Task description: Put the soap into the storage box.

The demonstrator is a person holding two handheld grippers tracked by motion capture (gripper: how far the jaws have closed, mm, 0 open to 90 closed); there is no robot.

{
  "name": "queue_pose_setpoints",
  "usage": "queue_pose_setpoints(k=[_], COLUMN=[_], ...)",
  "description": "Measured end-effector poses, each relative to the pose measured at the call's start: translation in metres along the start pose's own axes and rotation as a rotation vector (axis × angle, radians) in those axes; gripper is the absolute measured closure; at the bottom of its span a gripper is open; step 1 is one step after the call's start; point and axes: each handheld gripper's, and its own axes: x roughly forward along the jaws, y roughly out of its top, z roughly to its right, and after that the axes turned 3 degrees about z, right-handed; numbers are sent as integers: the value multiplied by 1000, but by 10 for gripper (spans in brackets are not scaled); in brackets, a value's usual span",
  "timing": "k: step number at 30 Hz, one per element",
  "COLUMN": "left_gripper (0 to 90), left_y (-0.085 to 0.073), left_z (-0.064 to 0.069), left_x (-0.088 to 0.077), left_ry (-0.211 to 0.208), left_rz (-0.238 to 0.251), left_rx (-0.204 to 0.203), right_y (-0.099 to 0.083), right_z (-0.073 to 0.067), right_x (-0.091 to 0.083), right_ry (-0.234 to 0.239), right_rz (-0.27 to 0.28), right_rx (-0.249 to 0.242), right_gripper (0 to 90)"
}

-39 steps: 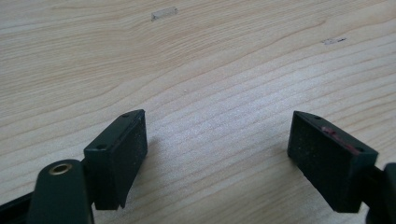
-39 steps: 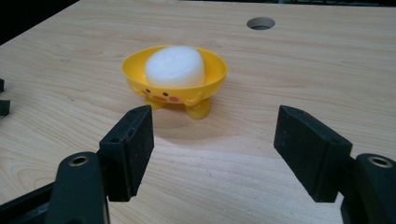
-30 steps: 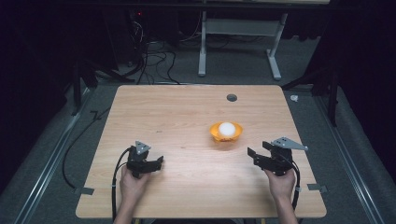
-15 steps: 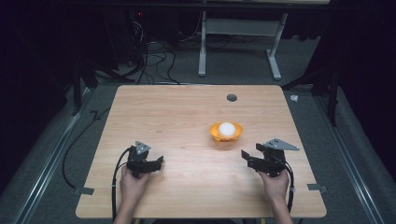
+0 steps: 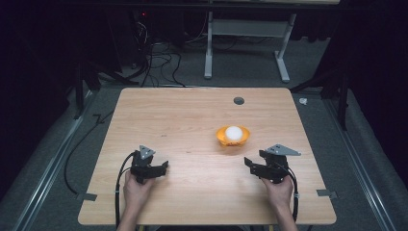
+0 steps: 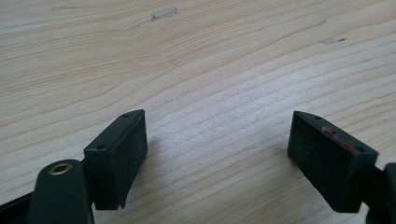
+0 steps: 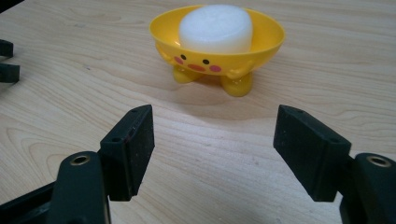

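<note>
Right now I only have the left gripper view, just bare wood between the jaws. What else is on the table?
Observer: A yellow bowl with a cartoon face stands on the table, right of the middle in the high view.
Operator: Anything in it?
Observer: A white round piece sits in it and rises above the rim.
Operator: Which gripper is closer to it?
Observer: The right gripper. Its jaws stand open and aim at the bowl, with nothing between them.
</note>
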Motion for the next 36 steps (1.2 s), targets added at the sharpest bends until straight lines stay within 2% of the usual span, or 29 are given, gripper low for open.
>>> queue_pose_setpoints(k=[14, 36], left_gripper=[205, 205], left_y=[0, 0], left_z=[0, 0], left_x=[0, 0], left_ry=[0, 0], left_rz=[0, 0], left_rx=[0, 0], right_y=[-11, -21], right_z=[-5, -8], right_x=[20, 38], right_ry=[-35, -58], right_rz=[-73, -131], right_rx=[-26, -44], right_gripper=[299, 295])
